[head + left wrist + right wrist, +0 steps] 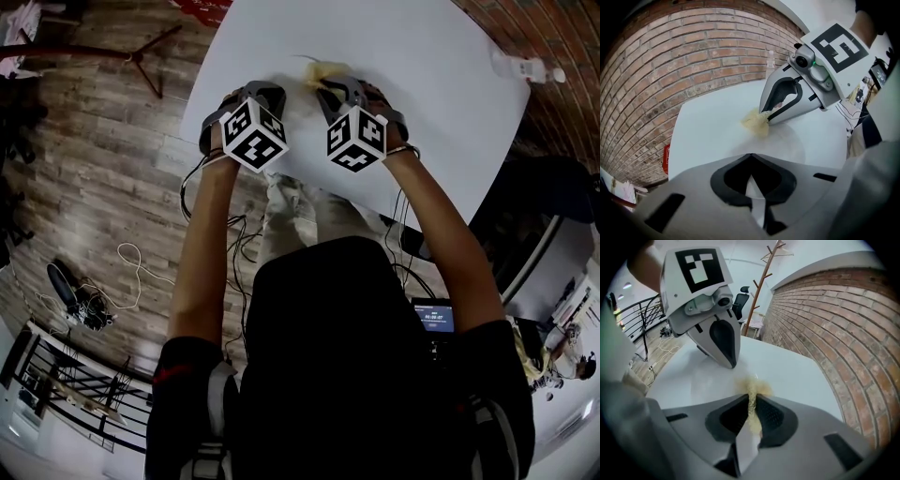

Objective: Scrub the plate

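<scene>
Right gripper (pixel 751 401) fingers clamp a pale yellow fibrous scrub pad (pixel 757 386), touching the round white plate (pixel 785 147) near its eleven o'clock rim (left gripper view). Left gripper (pixel 751 157), fingers shut and empty, sits at six o'clock on the white tabletop (pixel 708 126).

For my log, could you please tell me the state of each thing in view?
Scrub pad: clamped in the right gripper, touching the plate's edge.
Plate: lying flat on the white table.
Right gripper: shut on scrub pad.
Left gripper: shut, tips down by the plate.
Bottle: standing upright.
</scene>
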